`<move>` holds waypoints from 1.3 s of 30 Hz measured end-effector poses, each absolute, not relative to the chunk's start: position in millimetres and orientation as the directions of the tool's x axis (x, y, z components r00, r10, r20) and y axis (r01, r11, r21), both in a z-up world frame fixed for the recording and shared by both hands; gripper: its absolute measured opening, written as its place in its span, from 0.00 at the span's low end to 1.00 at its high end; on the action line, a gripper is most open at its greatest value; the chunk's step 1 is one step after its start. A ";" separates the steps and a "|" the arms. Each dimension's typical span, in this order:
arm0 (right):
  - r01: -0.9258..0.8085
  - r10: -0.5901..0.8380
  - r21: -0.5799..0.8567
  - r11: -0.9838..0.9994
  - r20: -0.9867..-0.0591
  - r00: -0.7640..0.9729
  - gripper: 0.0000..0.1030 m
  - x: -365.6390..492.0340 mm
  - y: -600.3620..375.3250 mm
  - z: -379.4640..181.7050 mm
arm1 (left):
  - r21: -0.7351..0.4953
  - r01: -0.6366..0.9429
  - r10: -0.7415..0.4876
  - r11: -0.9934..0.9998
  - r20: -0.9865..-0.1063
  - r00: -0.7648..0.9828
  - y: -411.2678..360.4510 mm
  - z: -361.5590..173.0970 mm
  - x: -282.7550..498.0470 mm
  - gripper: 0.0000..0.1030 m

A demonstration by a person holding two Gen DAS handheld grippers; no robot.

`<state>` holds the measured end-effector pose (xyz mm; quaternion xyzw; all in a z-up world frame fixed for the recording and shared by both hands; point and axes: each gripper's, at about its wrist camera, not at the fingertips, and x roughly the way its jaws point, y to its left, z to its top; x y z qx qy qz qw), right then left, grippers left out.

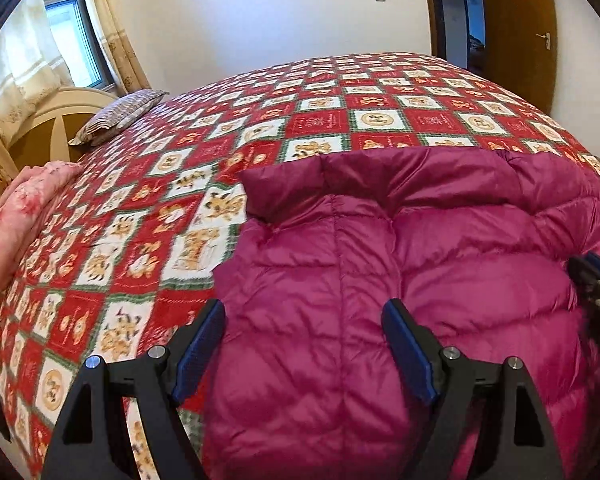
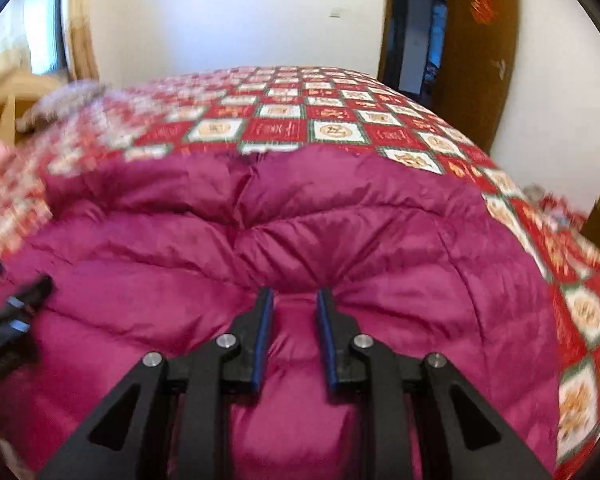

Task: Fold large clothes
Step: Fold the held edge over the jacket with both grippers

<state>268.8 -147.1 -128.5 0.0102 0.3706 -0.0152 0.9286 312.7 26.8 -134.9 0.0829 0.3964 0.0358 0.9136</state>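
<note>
Pillow (image 1: pixel 120 116) and pink blanket (image 1: pixel 24 216) upper left on bed (image 1: pixel 148 184). Magenta down jacket (image 1: pixel 380 264) under spread left hand-held gripper (image 1: pixel 304 344); right hand-held gripper (image 2: pixel 294 336) pinching jacket fold.

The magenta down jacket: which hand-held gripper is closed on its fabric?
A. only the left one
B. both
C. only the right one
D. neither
C: the right hand-held gripper pinches a fold of the magenta down jacket, while the left hand-held gripper stands wide open above it.

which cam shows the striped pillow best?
Left wrist view: the striped pillow is sharp, lying at the bed's far left corner by the headboard. In the right wrist view it is only a motion-blurred smear at far left.
</note>
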 end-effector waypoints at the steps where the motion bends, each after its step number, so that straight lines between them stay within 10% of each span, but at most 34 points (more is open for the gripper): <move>1: 0.031 0.008 0.045 0.999 -0.680 0.734 0.24 259.0 -146.6 -122.9 | 0.175 -0.006 0.133 0.984 -0.721 0.681 29.2 -134.1 310.7 0.79; 18: -0.007 0.070 0.092 0.996 -0.702 0.709 0.24 241.1 -124.6 -149.1 | -0.314 -0.201 -0.101 0.928 -0.731 0.675 94.5 -166.8 238.7 0.79; 30: -0.016 0.052 0.057 0.998 -0.707 0.705 0.24 241.0 -119.9 -155.0 | -0.384 -0.067 -0.232 0.921 -0.679 0.696 71.9 -168.8 256.4 0.86; 39: -0.011 0.060 0.073 0.997 -0.717 0.694 0.24 243.6 -122.5 -155.1 | -0.415 0.042 -0.323 0.909 -0.635 0.702 55.3 -148.8 259.5 0.25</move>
